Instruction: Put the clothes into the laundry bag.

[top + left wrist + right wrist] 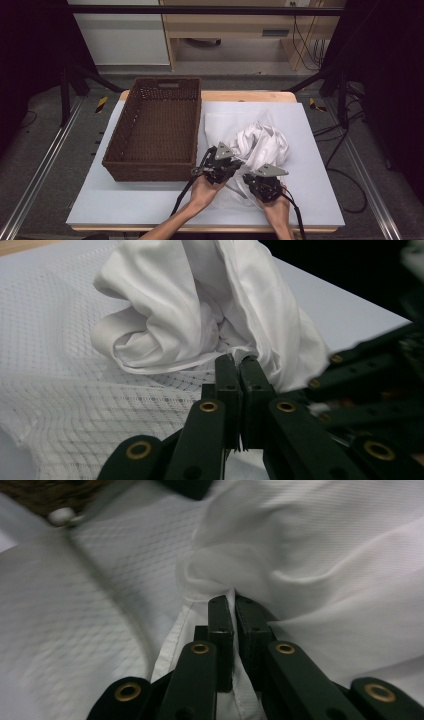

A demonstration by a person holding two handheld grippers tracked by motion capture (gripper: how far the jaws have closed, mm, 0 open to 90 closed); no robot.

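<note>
Bunching white garment (262, 142) pinched between both tongs' tips.

Dim, dark-edged high view with evenly lit table; right gripper view motion-blurred, both close-ups soft up front

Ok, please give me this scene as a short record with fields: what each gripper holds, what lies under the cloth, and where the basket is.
left gripper: shut on an edge of the white garment
right gripper: shut on a fold of the same garment
garment state: crumpled in a heap, not spread
under the garment: white mesh bag, lying flat on the table
wicker basket: brown, on the left part of the table, beside the garment, nothing inside
table: pale surface with a wooden edge
hands: both come in from the near edge, close together
</note>
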